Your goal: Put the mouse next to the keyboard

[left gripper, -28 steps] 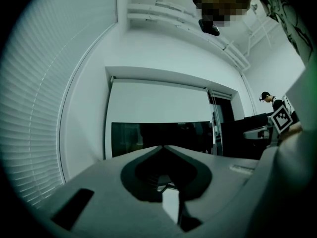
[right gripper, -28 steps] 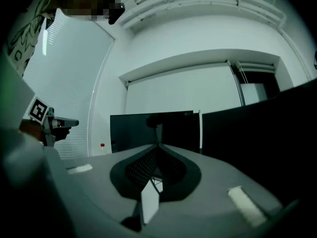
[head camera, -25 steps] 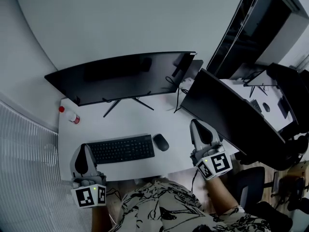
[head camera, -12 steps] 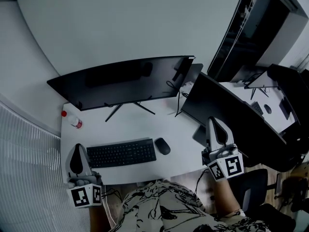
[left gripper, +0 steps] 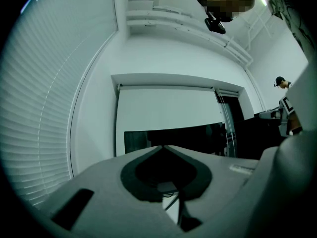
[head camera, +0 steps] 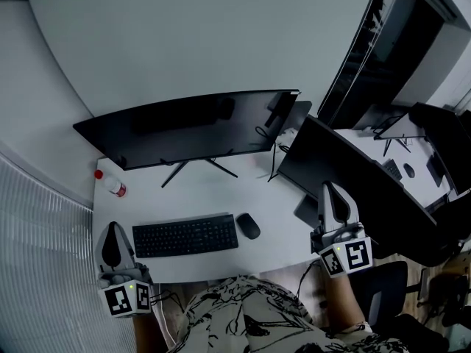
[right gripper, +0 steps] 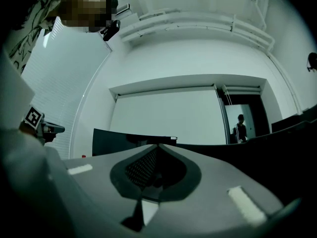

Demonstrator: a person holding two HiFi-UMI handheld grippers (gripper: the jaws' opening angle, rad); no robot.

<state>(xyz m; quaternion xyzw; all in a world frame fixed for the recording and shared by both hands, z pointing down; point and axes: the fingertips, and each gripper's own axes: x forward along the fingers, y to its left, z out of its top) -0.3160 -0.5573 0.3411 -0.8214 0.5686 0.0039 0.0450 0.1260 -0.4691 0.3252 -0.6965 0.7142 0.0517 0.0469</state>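
Note:
A black keyboard [head camera: 185, 235] lies near the front edge of the white desk [head camera: 213, 190]. The black mouse [head camera: 248, 226] rests just off its right end, a small gap between them. My left gripper [head camera: 112, 226] hovers at the desk's front left corner, left of the keyboard, shut and empty; in the left gripper view its jaws [left gripper: 162, 147] meet at the tip. My right gripper [head camera: 330, 187] hangs at the desk's right edge, well right of the mouse, also shut with nothing held, its tips [right gripper: 158, 145] closed together.
A wide curved monitor [head camera: 184, 127] stands at the back of the desk, and a second dark monitor [head camera: 346, 175] is angled at the right, close behind the right gripper. A red-capped bottle [head camera: 112, 184] sits at the left edge. Window blinds [head camera: 37, 256] run along the left.
Both grippers have drawn away from the keyboard and mouse: the left one toward the desk's left corner, the right one further right. Keyboard and mouse stay put.

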